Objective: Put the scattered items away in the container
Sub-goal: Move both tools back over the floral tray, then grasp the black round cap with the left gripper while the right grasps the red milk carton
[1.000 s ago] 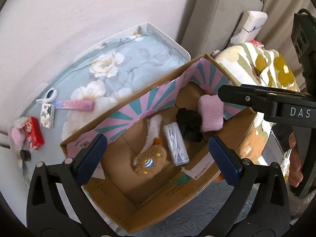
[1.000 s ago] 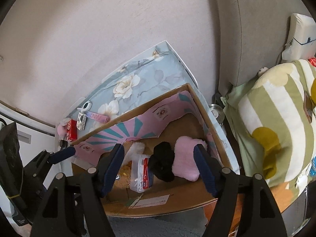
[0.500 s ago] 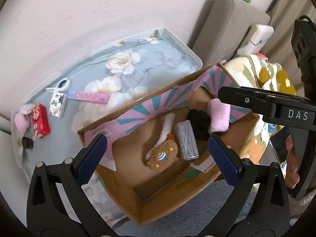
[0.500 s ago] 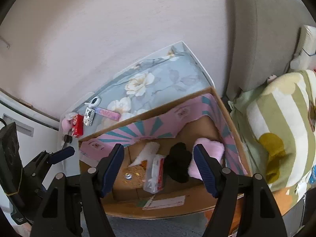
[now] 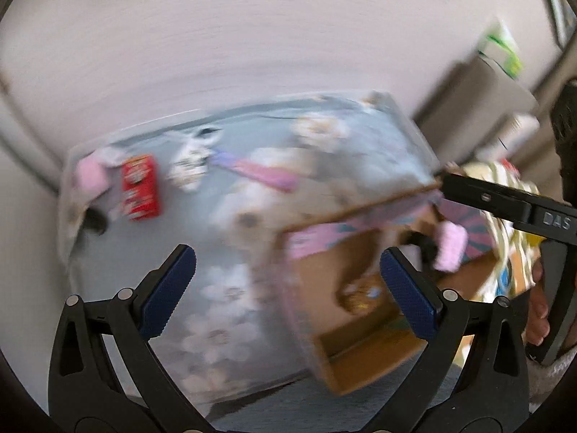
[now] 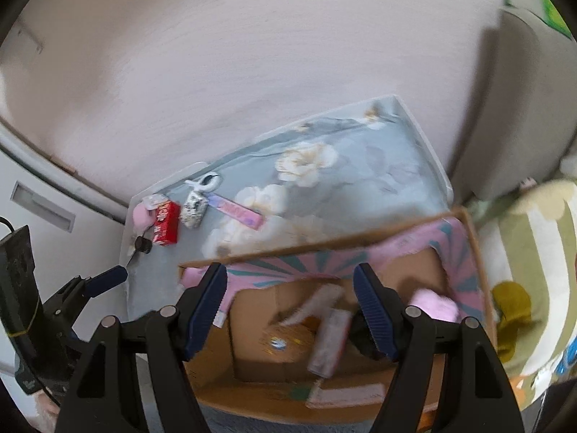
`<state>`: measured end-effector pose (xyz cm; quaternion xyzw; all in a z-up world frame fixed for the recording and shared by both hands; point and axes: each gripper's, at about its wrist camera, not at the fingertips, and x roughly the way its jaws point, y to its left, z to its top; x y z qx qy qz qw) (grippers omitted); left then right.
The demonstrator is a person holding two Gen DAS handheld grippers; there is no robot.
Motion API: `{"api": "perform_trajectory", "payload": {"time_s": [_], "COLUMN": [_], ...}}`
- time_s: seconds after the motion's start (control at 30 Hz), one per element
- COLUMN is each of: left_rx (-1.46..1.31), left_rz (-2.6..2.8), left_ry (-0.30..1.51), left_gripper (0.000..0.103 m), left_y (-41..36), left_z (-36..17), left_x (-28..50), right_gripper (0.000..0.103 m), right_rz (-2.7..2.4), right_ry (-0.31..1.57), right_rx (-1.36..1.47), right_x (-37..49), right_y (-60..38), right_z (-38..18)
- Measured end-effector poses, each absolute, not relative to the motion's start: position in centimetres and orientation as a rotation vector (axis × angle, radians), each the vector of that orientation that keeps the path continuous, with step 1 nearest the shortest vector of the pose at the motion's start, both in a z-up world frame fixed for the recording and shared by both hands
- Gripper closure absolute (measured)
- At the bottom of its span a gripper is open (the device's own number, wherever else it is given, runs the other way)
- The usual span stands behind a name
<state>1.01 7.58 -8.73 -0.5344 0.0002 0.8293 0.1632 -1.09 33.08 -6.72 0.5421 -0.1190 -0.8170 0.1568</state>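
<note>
We hold both hand-held grippers above the scene, both views motion-blurred. Left hand-held gripper (image 5: 286,274): jaws wide apart, nothing between the blue pads. Right hand-held gripper (image 6: 290,312): also spread wide, empty.

Box (image 6: 393,238), cardboard with a pink-and-teal lining, sits at the near right, partly over the floral worktop (image 6: 360,184). Inside it we see a pink plush (image 6: 434,306) at the right, a black item (image 6: 362,335) beside it, a clear pack (image 6: 330,342) near the middle, and a brown toy (image 6: 281,342) to its left with a white strip (image 6: 317,303) above it.

Still loose on the worktop's far left corner: a red carton (image 5: 140,187), a pink soft thing (image 5: 88,176) just left of it, a small patterned box (image 5: 188,169) to its right, a white clip (image 6: 207,182) above that, and a pink-purple bar (image 5: 258,171) farther right. A small black object (image 6: 143,244) lies near the red carton at the edge.

A striped blanket (image 6: 530,252) lies right of the box.
</note>
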Motion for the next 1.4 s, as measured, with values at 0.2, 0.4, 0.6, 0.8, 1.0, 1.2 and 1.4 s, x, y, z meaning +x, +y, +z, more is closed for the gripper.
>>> {"api": "perform_trajectory", "payload": {"time_s": [0.2, 0.4, 0.6, 0.8, 1.0, 1.2, 1.4], "left_rx": [-1.656, -1.769, -1.642, -1.558, -1.528, -1.508, -1.548], "left_rz": [2.539, 2.596, 2.642, 2.687, 2.708, 2.704, 2.667], "left_ry": [-0.147, -0.244, -0.269, -0.148, 0.069, 0.163, 0.196], "left_gripper": [0.001, 0.001, 0.003, 0.004, 0.004, 0.01, 0.018], "left_y": [-2.4, -9.8, -13.0, -12.8, -11.3, -10.2, -9.6], "left_z": [-10.7, -14.9, -19.2, -21.0, -22.5, -23.5, -25.0], "left_x": [-0.9, -3.0, -4.2, -5.4, -7.2, -8.5, -9.2], "right_gripper": [0.034, 0.034, 0.034, 0.034, 0.034, 0.034, 0.035], "right_rz": [-2.211, -2.06, -1.918, -1.885, -1.906, -1.932, -1.929], "right_ry": [-0.233, -0.068, 0.002, 0.131, 0.206, 0.304, 0.359], "right_rx": [1.557, 1.612, 1.688, 1.732, 1.736, 1.724, 1.724], "right_x": [-3.5, -5.4, -8.6, -10.7, -12.0, -12.4, -12.2], "right_y": [25.9, 16.3, 7.1, 1.1, -1.3, -2.5, -2.5], "right_z": [-6.9, -8.7, -12.6, -17.0, -19.3, -20.5, -21.6]}}
